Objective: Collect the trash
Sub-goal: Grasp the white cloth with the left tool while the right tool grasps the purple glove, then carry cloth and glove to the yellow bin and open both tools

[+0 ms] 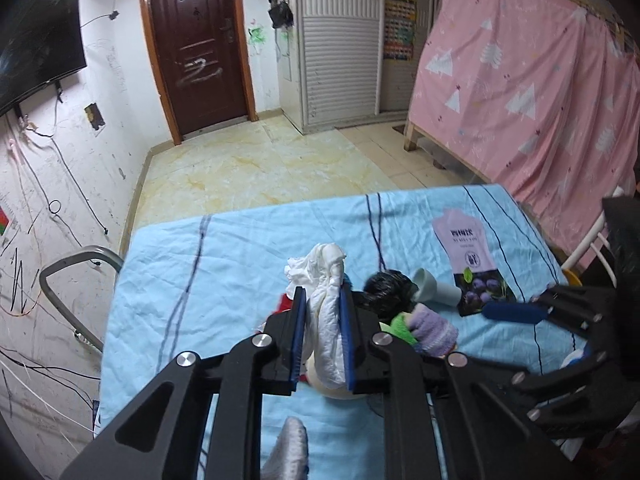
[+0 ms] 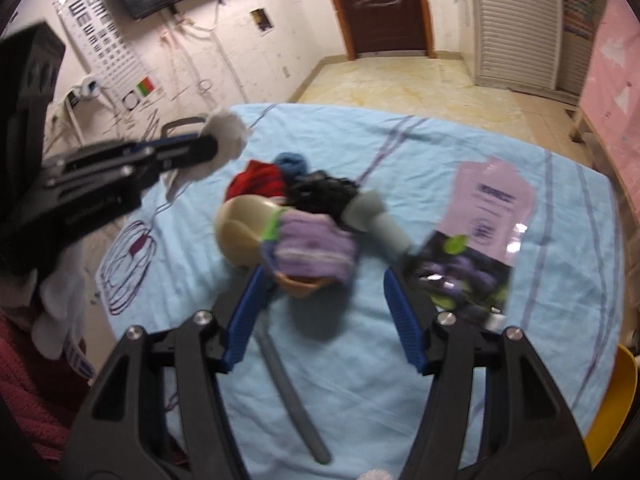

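Note:
My left gripper (image 1: 323,295) is shut on a crumpled white tissue (image 1: 320,280) and holds it above the blue cloth-covered table (image 1: 224,264). In the right wrist view the left gripper (image 2: 208,148) shows at the left with the tissue (image 2: 226,132) in it. My right gripper (image 2: 324,276) is open and empty, low over the table, just in front of a purple sock (image 2: 312,244) and a beige bowl (image 2: 244,228). A pink and purple snack wrapper (image 2: 480,232) lies to its right; it also shows in the left wrist view (image 1: 468,256).
A pile on the table holds a black crumpled bag (image 2: 324,192), a red cloth (image 2: 256,184), a blue item (image 2: 292,162) and a grey cup (image 2: 372,216). A grey strap (image 2: 292,392) lies near the front. A metal chair frame (image 1: 68,280) stands left of the table. A pink curtain (image 1: 520,92) hangs at right.

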